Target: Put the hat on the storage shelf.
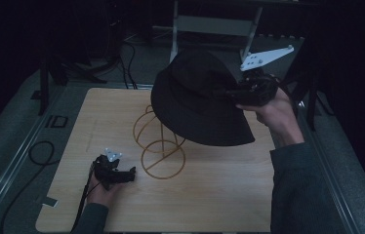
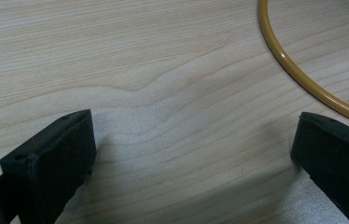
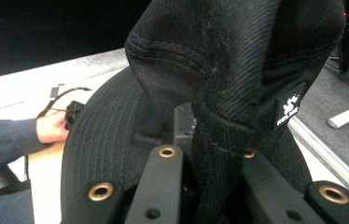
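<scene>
On the wooden bench (image 1: 210, 195) stands one yellow wire stand (image 1: 158, 141), and above it hangs one black hat (image 1: 195, 97), lifted clear of the bench top and tilted, its brim dipping toward the person's side. Two claws are present, one in each hand.

Right claw (image 1: 236, 91): held up at the hat's right side by the right hand (image 1: 275, 109), with one grey three-cornered plate (image 1: 266, 57) on top. Seen from the right gripper view, its jaws are pressed together on a fold of the hat's fabric (image 3: 219, 140), pinching it. One small label (image 3: 288, 108) shows on the hat, and brass eyelets (image 3: 100, 190) line the cloth near the jaws.

Left claw (image 1: 131, 174): low at the near-left of the bench, held by the left hand (image 1: 100, 192), just beside the stand's round base ring. Its own view shows the jaws spread wide over bare wood, holding nothing; the ring (image 2: 303, 79) curves past the right-hand jaw, close to it, though contact cannot be confirmed.
</scene>
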A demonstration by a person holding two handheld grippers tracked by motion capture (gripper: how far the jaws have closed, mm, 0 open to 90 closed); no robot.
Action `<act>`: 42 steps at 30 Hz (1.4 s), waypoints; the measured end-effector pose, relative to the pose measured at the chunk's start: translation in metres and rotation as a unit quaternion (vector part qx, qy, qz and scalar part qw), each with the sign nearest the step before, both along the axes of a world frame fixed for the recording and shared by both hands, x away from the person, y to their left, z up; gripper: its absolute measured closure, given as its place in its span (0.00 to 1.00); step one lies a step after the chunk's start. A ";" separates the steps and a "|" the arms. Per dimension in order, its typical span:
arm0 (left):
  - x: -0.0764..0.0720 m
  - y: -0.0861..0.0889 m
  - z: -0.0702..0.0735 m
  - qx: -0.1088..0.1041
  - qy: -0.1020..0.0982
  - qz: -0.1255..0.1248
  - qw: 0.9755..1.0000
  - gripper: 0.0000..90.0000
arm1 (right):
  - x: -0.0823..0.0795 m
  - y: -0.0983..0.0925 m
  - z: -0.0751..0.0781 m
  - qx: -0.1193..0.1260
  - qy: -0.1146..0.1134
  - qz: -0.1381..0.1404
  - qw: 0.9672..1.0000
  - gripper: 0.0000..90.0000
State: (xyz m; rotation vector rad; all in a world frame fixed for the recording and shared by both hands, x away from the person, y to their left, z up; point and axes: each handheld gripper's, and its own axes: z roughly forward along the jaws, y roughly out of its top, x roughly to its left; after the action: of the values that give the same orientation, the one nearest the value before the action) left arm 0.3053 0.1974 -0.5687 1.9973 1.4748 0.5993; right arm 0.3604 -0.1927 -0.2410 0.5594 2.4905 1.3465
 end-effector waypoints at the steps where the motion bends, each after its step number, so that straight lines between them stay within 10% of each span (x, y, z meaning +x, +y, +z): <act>1: 0.000 0.000 0.000 0.000 0.000 0.000 1.000 0.00 | 0.000 0.002 0.000 0.001 0.000 0.002 1.000 0.98; 42: 0.000 0.000 0.000 -0.001 0.000 -0.001 1.000 0.00 | 0.006 0.058 -0.024 0.011 0.025 0.061 0.998 0.97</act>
State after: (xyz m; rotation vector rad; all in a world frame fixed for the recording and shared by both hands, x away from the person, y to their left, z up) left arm 0.3053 0.1974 -0.5688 1.9959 1.4733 0.5976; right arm 0.3664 -0.1344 -0.2652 0.4566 2.5914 1.4218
